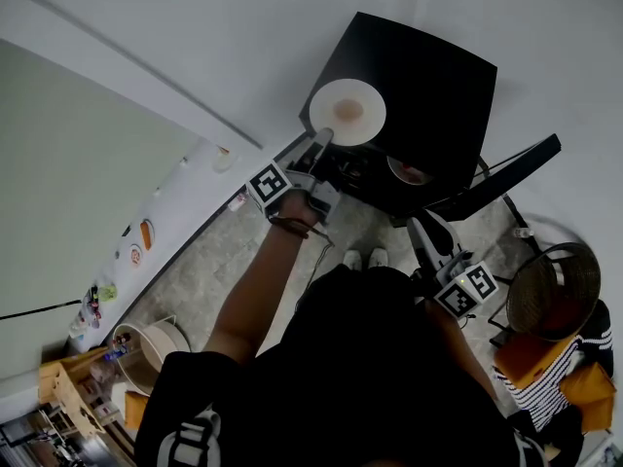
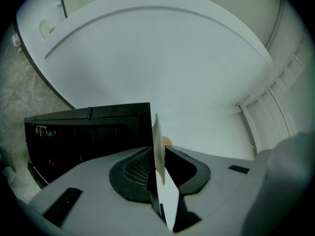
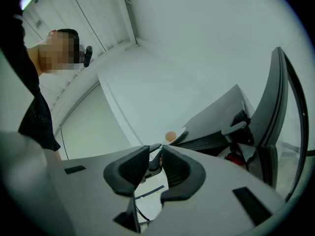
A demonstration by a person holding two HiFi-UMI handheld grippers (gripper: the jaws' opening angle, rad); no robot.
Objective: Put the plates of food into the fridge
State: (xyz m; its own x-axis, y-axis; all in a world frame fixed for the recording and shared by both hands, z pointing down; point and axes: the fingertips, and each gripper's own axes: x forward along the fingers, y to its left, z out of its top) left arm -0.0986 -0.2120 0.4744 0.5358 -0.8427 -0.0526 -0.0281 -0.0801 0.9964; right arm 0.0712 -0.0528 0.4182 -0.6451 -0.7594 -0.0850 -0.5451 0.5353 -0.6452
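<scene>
Held edge-on in the left tool (image 2: 158, 154), the plate (image 2: 156, 132) hides nearly all its food; only an orange sliver (image 2: 167, 141) shows past the rim. In the head view, the top of the fridge (image 1: 428, 86) covers most of a second plate (image 1: 409, 172). The small grey shape (image 3: 154, 164) between the jaws of the right tool (image 3: 156, 154) is too small to name, and a grip cannot be judged. The person's torso (image 1: 370, 358) blocks much of the floor (image 1: 224, 261). Shelf clutter (image 1: 68, 397) at the lower left corner is too small to tell.
</scene>
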